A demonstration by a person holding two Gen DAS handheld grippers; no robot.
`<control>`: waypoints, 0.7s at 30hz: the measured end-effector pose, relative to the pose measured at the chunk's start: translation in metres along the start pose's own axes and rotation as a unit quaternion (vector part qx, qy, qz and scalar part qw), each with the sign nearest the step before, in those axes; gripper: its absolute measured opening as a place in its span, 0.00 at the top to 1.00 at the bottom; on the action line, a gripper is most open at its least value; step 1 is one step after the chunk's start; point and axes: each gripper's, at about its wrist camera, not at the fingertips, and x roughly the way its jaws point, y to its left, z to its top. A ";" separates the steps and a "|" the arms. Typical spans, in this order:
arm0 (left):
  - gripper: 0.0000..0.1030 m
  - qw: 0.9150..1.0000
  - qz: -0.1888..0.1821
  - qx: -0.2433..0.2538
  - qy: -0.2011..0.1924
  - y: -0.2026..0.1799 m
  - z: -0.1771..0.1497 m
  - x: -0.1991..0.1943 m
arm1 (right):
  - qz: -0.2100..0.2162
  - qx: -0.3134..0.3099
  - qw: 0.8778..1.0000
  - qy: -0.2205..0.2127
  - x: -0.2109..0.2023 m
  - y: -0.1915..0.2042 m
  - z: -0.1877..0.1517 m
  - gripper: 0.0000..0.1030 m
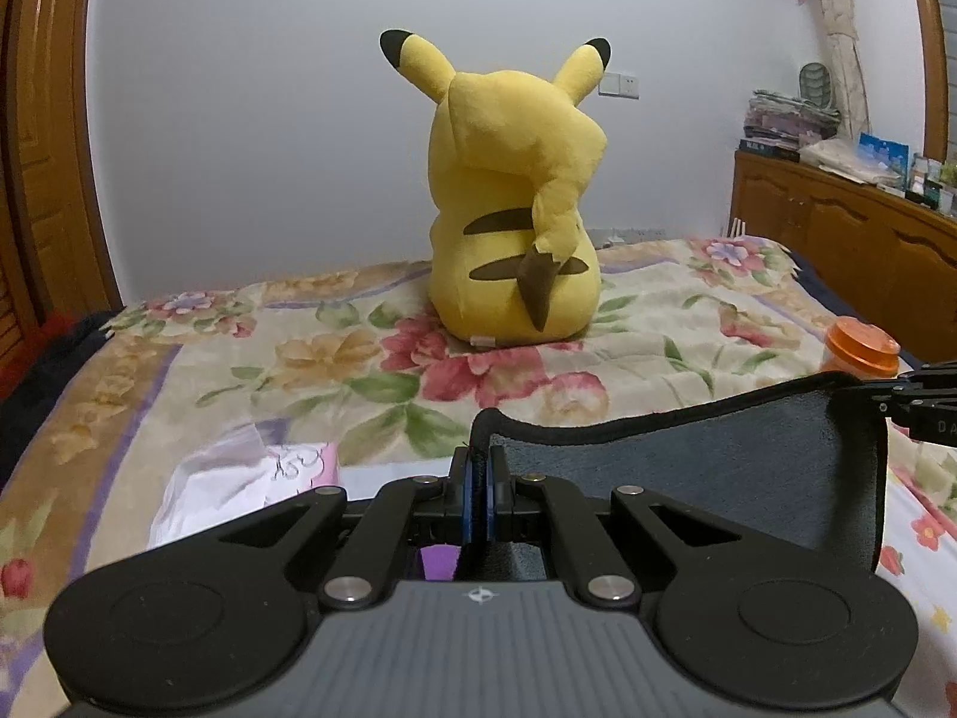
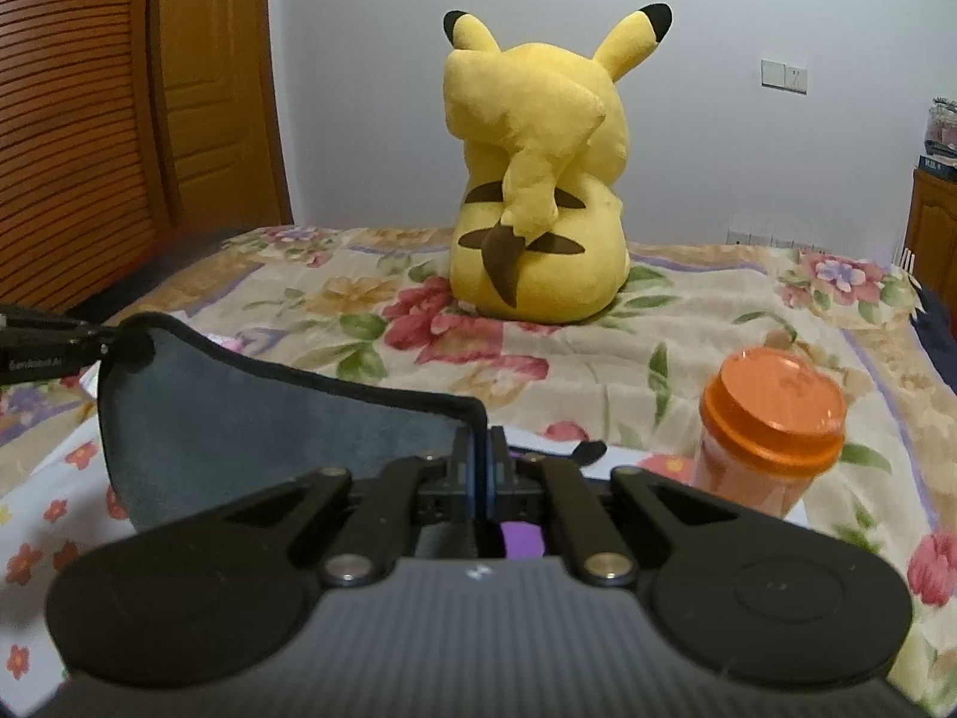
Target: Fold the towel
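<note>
A dark grey towel (image 1: 718,478) with a black stitched hem hangs stretched between my two grippers above the flowered bed. My left gripper (image 1: 478,466) is shut on one top corner of it. In the left wrist view my right gripper (image 1: 885,404) comes in from the right edge, clamped on the other corner. The right wrist view shows the same towel (image 2: 269,425) running leftward from my right gripper (image 2: 481,449), which is shut on its corner, to my left gripper (image 2: 104,338) at the left edge. The towel's lower part is hidden behind the gripper bodies.
A big yellow plush toy (image 1: 514,209) sits mid-bed on the floral blanket (image 1: 299,371). An orange-lidded jar (image 2: 771,419) stands on the bed to the right. A crumpled white and pink bag (image 1: 251,478) lies to the left. A wooden cabinet (image 1: 837,239) stands at the right, a wooden wardrobe (image 2: 119,119) at the left.
</note>
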 end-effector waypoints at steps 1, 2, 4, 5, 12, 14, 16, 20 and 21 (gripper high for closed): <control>0.93 1.000 0.001 0.003 -0.002 -0.001 0.002 0.003 | -0.001 -0.001 1.000 -0.001 0.002 0.000 0.002 0.96; 0.93 1.000 0.002 0.005 -0.003 -0.001 0.004 0.004 | -0.001 -0.002 1.000 -0.002 0.004 -0.001 0.003 0.96; 0.93 1.000 0.002 0.009 -0.005 -0.003 0.007 0.010 | -0.004 -0.006 1.000 -0.004 0.008 -0.001 0.006 0.96; 0.93 1.000 0.002 0.010 -0.006 -0.003 0.009 0.012 | -0.004 -0.007 1.000 -0.005 0.010 -0.002 0.007 0.96; 0.93 1.000 0.012 0.010 -0.010 -0.004 0.012 0.031 | -0.017 -0.004 1.000 -0.010 0.028 -0.008 0.008 0.96; 0.93 1.000 0.015 0.007 -0.009 -0.003 0.012 0.037 | -0.019 0.001 1.000 -0.010 0.034 -0.012 0.007 0.96; 0.93 1.000 0.018 0.007 -0.008 -0.001 0.010 0.044 | -0.022 0.005 1.000 -0.010 0.039 -0.015 0.007 0.96; 0.93 1.000 0.024 0.001 0.001 0.004 0.005 0.060 | -0.026 0.004 1.000 -0.006 0.051 -0.019 0.003 0.96; 0.93 1.000 0.025 0.001 0.004 0.005 0.003 0.063 | -0.028 0.004 1.000 -0.004 0.055 -0.019 0.001 0.96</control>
